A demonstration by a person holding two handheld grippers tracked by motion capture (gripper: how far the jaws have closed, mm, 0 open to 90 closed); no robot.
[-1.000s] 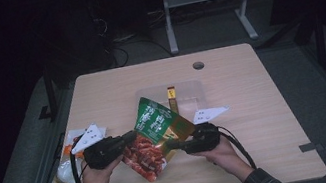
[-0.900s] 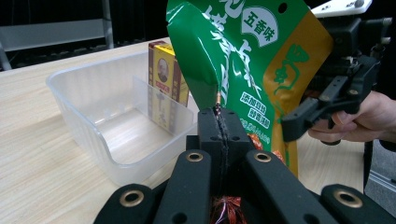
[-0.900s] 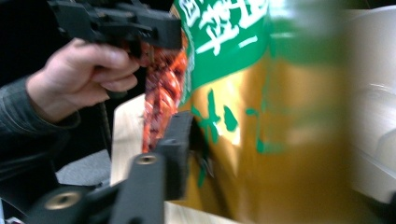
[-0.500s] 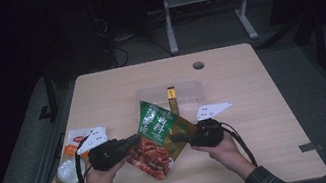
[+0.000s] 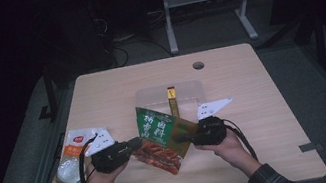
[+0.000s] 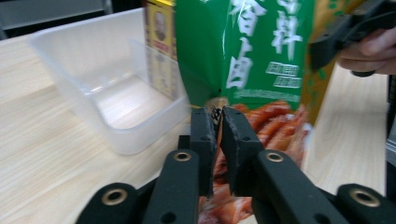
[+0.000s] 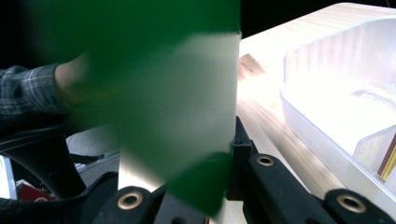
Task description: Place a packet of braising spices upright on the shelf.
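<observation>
The green snack bag (image 5: 161, 136) sits in the lower centre of the high view, held above the wooden table (image 5: 265, 104) between 2 grippers. The right gripper (image 5: 185, 138), at centre right of that frame, is clamped flat on the bag's right edge; a second ago its jaws stood partly apart, and they have closed since, so the second grip is now made. In the right gripper view the green film lies folded over the jaws and hides the pads. The left gripper (image 6: 218, 122) pinches the bag's lower left edge, at the printed red food; its jaws have just eased slightly apart, yet the left gripper view shows the film caught in the narrow gap between them. Compared with the picture from a second ago, the bag stands a little more upright and the hands sit closer to it. Judgement: with both edges secured, the bag is ready to be carried to the clear plastic container (image 5: 152, 97) directly behind it, where a yellow packet (image 5: 171, 94) already stands. Other packets (image 5: 76, 143) lie at the lower left table edge.
</observation>
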